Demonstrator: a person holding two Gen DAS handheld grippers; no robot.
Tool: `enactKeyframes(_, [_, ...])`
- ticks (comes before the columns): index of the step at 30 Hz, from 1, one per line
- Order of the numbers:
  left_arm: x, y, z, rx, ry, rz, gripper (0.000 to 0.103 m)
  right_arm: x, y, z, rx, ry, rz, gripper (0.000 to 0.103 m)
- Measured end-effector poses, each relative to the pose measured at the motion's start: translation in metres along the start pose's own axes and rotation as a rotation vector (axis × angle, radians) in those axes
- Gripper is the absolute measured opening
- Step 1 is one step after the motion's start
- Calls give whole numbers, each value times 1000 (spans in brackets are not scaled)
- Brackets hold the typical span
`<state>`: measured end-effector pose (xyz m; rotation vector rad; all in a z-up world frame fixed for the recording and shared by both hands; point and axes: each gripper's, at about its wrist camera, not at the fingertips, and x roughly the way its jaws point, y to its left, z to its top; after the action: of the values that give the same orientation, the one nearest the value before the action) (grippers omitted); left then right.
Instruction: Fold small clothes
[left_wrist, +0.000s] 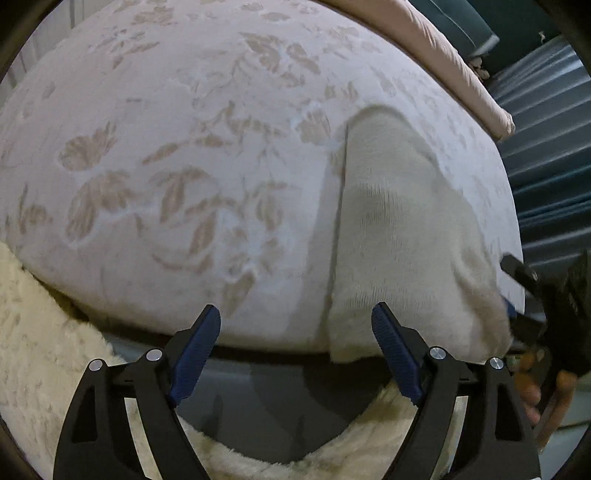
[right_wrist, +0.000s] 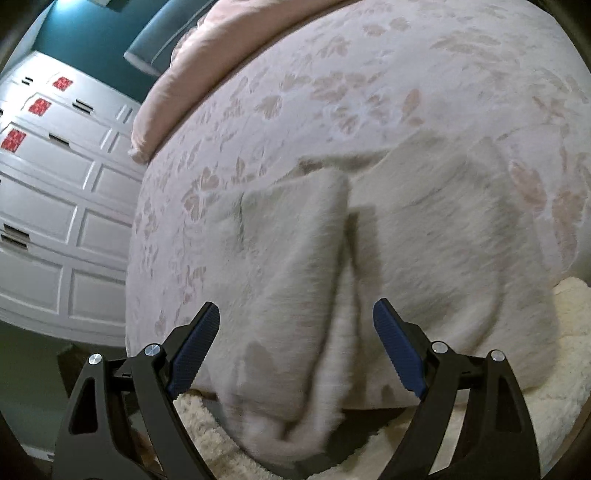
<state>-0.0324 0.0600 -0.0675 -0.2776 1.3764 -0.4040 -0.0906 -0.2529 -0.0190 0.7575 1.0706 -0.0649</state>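
Our left gripper (left_wrist: 295, 325) hangs wide open over the near edge of the bed (left_wrist: 184, 147), holding nothing, its blue pads (left_wrist: 195, 354) spread apart. From it, the cream garment (left_wrist: 399, 240) lies ahead and to the right, its near hem draped over the mattress edge just beyond the right-hand pad. We read its long axis as running away from us, up the bed, with a straight folded edge along its left side.

Moving right, our right gripper (right_wrist: 295, 325) is also spread open and empty, and the garment (right_wrist: 314, 258) sits squarely between and ahead of its pads, a deep crease running lengthwise down the middle. So we judge the right gripper to be the nearer one, better placed to pinch the near hem; the left would have to shift rightward first.

We see no baskets or bins, only a fluffy cream rug (left_wrist: 37, 350) below the bed.
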Motion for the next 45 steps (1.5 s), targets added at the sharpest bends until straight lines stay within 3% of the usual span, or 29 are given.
enactKeyframes(5, [16,-36,-20,180,67,-45,81,26,7,-5,-53,83,-121,83])
enactKeyframes(8, [31,-53,-27,269,90,-35,81,40,9,-9,-67,134,-131,81])
enactKeyframes(10, [42,-56,-26,273,106,-35,81,45,13,-12,-72,156,-96,60])
enactKeyframes(12, [48,-58,-28,267,119,-47,81,45,21,-13,-78,156,-73,31])
enactKeyframes(15, [51,-65,-27,277,107,-42,81,31,49,-7,-156,92,-49,23])
enactKeyframes(20, [59,-80,-27,288,67,-16,81,-25,99,17,-248,-21,118,21])
enactKeyframes(23, [62,-92,-26,292,47,-16,81,-64,105,24,-288,-106,182,20])
enactKeyframes(25, [67,-99,-26,314,55,-4,81,-88,91,23,-302,-171,172,20])
enactKeyframes(28, [79,-105,-32,346,86,34,81,-95,40,13,-292,-254,-50,22])
enactKeyframes(29, [84,-108,-35,350,98,33,81,-82,12,8,-283,-245,-196,23])
enactKeyframes(32, [92,-113,-40,359,125,41,81,-29,-77,-4,-184,-126,-530,18])
enactKeyframes(33, [93,-114,-41,364,122,57,81,-19,-95,-8,-161,-87,-562,18])
enactKeyframes(36, [88,-113,-40,357,116,66,81,-29,-115,-12,-68,-123,-450,19])
enactKeyframes(39, [75,-107,-42,338,109,59,81,-57,-107,-6,-42,-212,-443,21])
enactKeyframes(42, [59,-97,-44,332,101,55,81,-83,-80,-14,-98,-276,-352,26])
enactKeyframes(45, [44,-83,-44,302,88,73,81,-84,-40,-20,-177,-259,-240,26])
